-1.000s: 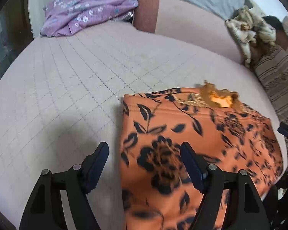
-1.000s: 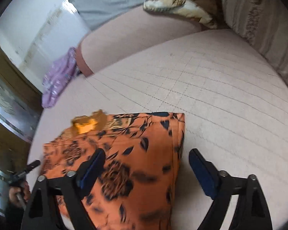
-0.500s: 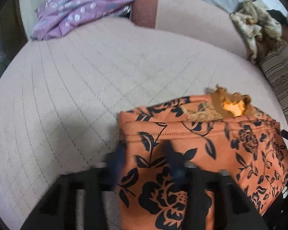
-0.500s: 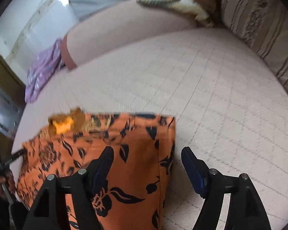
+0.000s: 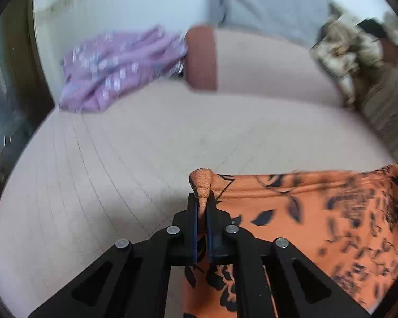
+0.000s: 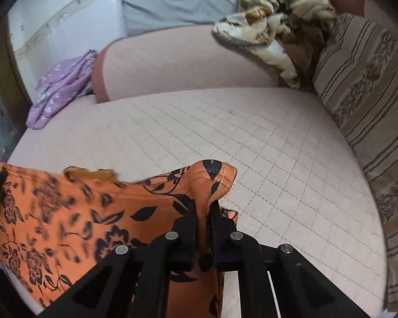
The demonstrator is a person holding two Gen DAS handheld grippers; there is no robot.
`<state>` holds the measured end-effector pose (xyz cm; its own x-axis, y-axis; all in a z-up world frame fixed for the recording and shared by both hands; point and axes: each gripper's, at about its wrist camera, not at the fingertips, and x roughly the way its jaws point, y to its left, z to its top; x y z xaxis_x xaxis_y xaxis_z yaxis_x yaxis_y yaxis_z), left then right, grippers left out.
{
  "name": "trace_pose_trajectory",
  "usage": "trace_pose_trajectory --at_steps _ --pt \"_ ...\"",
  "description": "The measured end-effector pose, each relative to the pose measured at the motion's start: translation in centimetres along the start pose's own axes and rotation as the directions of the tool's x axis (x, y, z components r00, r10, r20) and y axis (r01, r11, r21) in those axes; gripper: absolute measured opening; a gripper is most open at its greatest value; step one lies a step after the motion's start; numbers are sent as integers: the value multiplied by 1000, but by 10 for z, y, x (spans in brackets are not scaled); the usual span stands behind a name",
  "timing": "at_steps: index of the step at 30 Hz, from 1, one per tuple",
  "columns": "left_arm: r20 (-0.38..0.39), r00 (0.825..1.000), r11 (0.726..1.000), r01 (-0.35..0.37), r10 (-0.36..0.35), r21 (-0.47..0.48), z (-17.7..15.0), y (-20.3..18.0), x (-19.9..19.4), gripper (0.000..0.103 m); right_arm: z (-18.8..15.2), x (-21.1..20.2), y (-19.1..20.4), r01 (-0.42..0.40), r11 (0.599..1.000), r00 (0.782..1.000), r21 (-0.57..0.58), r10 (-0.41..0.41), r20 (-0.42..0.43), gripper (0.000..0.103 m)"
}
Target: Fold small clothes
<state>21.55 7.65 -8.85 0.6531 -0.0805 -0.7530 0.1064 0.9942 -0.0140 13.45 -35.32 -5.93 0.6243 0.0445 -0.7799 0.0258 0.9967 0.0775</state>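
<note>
An orange garment with black flowers [image 5: 318,217] lies on the pink quilted sofa seat [image 5: 119,159]. My left gripper [image 5: 202,204] is shut on its left corner, and a nub of cloth sticks out past the fingertips. My right gripper [image 6: 204,209] is shut on the garment's right corner [image 6: 215,177], which is lifted off the seat. The garment [image 6: 66,212] stretches between the two grippers. A yellow-orange trim [image 6: 92,175] shows at its far edge.
A purple flowered garment [image 5: 114,66] lies at the back left of the seat, seen also in the right wrist view [image 6: 61,84]. A pink backrest [image 6: 185,61], a crumpled beige blanket [image 6: 273,26] and a striped cushion [image 6: 363,90] stand at the back and right.
Both grippers were open astride the garment's near corners. They have shut on those corners and raised them, and the left view has swung upward.
</note>
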Motion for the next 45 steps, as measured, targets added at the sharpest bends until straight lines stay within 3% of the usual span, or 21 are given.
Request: trace_pose_trajectory --at_steps 3,4,6,10,11,12,14,16,17,19,20,21,24,27,30,32,35,37,40,42,45 --pt "-176 982 998 -67 69 21 -15 1 57 16 -11 56 -11 24 998 992 50 -17 -121 21" --pt "-147 987 998 -67 70 19 -16 1 51 17 -19 66 -17 27 995 986 95 -11 -167 21" --pt "-77 994 996 -84 83 -4 -15 6 24 42 -24 50 -21 17 991 993 131 -2 -119 30" --pt "25 997 995 -76 78 -68 -18 16 -37 51 -31 -16 -18 -19 985 1000 172 17 12 34" --pt "40 997 994 -63 67 -85 -23 15 -52 57 -31 -32 -14 -81 978 996 194 74 41 46" --pt "49 998 995 -38 43 -90 -29 12 -66 62 -34 -46 -11 -149 967 988 208 139 65 74" --pt "67 998 997 7 -2 -80 -49 -1 -89 65 -53 -71 2 -338 913 941 229 318 119 88" --pt "47 998 998 34 -31 -60 -74 -18 -91 75 -77 -65 12 -435 863 900 258 429 81 87" --pt "14 999 999 35 -35 -41 -90 -27 -83 77 -94 -51 11 -427 854 899 297 436 37 87" --pt "-147 989 999 -19 24 30 -119 -41 -45 77 -133 -17 -6 -353 835 911 422 410 -49 67" --pt "-189 980 997 -47 58 60 -131 -43 -35 77 -147 -17 -18 -365 800 909 476 416 -2 53" --pt "-118 992 998 -49 54 41 -135 -41 -46 78 -148 -25 -23 -359 794 915 490 403 18 55" --pt "-96 994 999 -54 53 -4 -127 -37 -67 78 -133 -59 -17 -332 830 935 449 352 40 72" --pt "-58 998 999 -31 29 -33 -127 -36 -79 79 -131 -73 -11 -428 810 899 402 428 93 84" --pt "-187 980 998 -62 61 1 -142 -43 -58 79 -158 -31 -23 -303 806 916 508 394 -78 77" --pt "-161 982 995 -98 103 37 -144 -50 -63 79 -162 -41 -30 -327 766 918 553 396 -5 77" --pt "-164 984 998 -61 61 7 -140 -52 -70 79 -142 -69 -17 -325 825 934 463 357 21 79" --pt "-141 989 998 -56 54 -7 -139 -55 -76 79 -121 -78 -10 -387 830 916 401 397 60 79" --pt "-139 989 999 -46 47 9 -138 -61 -79 79 -120 -60 -10 -495 750 850 438 522 67 86" --pt "-151 987 999 -44 46 19 -140 -65 -77 79 -142 -19 -21 -349 779 879 521 464 -105 77" --pt "-135 990 999 -27 29 17 -139 -67 -81 79 -151 -35 -30 -385 727 872 568 488 -34 76"
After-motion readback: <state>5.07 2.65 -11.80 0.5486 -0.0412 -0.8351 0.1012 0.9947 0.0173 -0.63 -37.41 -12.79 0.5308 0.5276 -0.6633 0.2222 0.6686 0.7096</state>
